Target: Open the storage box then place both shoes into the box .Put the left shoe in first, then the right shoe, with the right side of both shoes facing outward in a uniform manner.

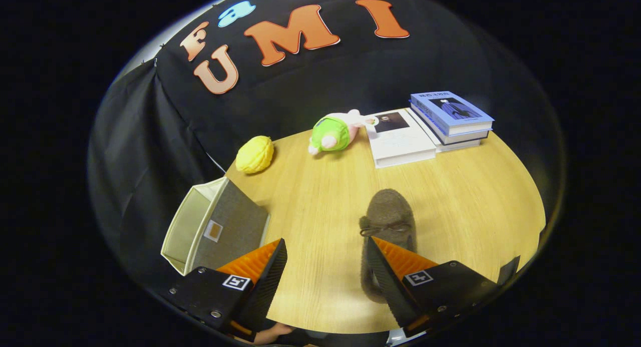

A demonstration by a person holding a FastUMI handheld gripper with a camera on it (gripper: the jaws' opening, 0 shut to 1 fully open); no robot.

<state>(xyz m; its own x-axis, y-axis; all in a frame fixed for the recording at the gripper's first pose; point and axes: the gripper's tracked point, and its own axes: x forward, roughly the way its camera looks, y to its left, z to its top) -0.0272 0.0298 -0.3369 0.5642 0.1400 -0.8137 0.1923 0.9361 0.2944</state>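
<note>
Spread gripper [325, 267] fingers grasping nothing, fuzzy brown bow-laced shoe [388, 217] beside right finger, grey fabric storage box [220, 227] at wooden table's [465, 207] left edge, open, books [430, 129] along far edge.

On our wooden table [450, 197] — a yellow toy [255, 154], a green plush [331, 132], stacked books [450, 117] beside a white book [400, 139].

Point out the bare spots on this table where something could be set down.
Widest bare wood lies between the open jaws of the gripper, bordered by the storage box and the brown shoe. Another patch runs from the shoe to the books. Crowded: the far edge, with the yellow toy, green plush and books.
</note>
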